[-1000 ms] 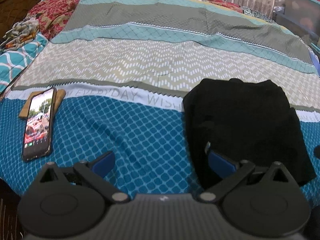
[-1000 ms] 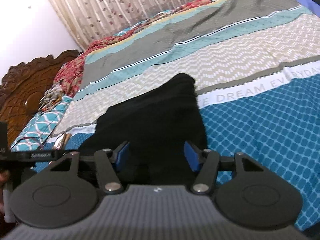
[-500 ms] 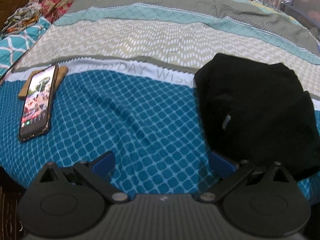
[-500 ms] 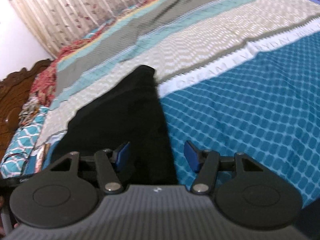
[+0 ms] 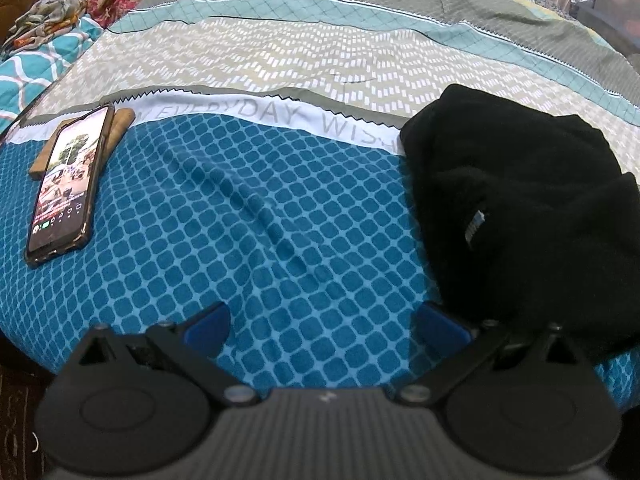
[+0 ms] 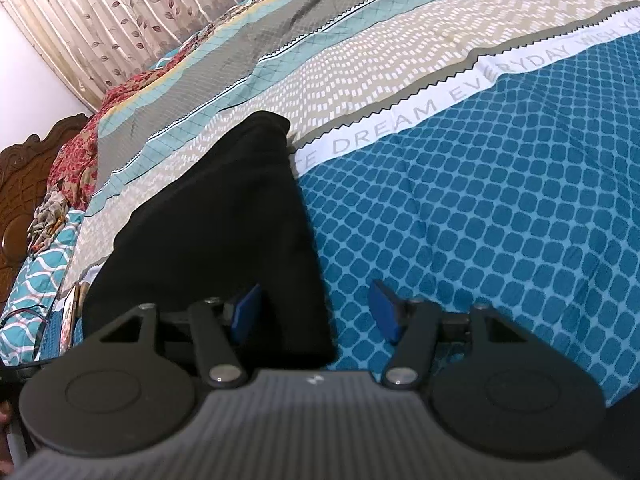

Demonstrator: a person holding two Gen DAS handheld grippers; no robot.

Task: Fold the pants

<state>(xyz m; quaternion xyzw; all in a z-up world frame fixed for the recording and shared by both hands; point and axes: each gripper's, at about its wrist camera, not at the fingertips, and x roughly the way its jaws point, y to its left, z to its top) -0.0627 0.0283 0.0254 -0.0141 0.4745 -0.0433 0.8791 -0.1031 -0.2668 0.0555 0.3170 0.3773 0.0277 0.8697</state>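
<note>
Both wrist views look down close over the bedspread [image 5: 280, 220], sharing the black pants [image 6: 224, 216]

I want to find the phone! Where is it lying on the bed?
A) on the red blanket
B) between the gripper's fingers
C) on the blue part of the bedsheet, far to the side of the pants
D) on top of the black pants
C: the phone lies screen up on the blue checked bedsheet, well apart from the black pants.

Both tongs tilt downward with jaws apart: the left tongs [image 5: 322, 326] spread wider than the right tongs [image 6: 316, 312].
</note>
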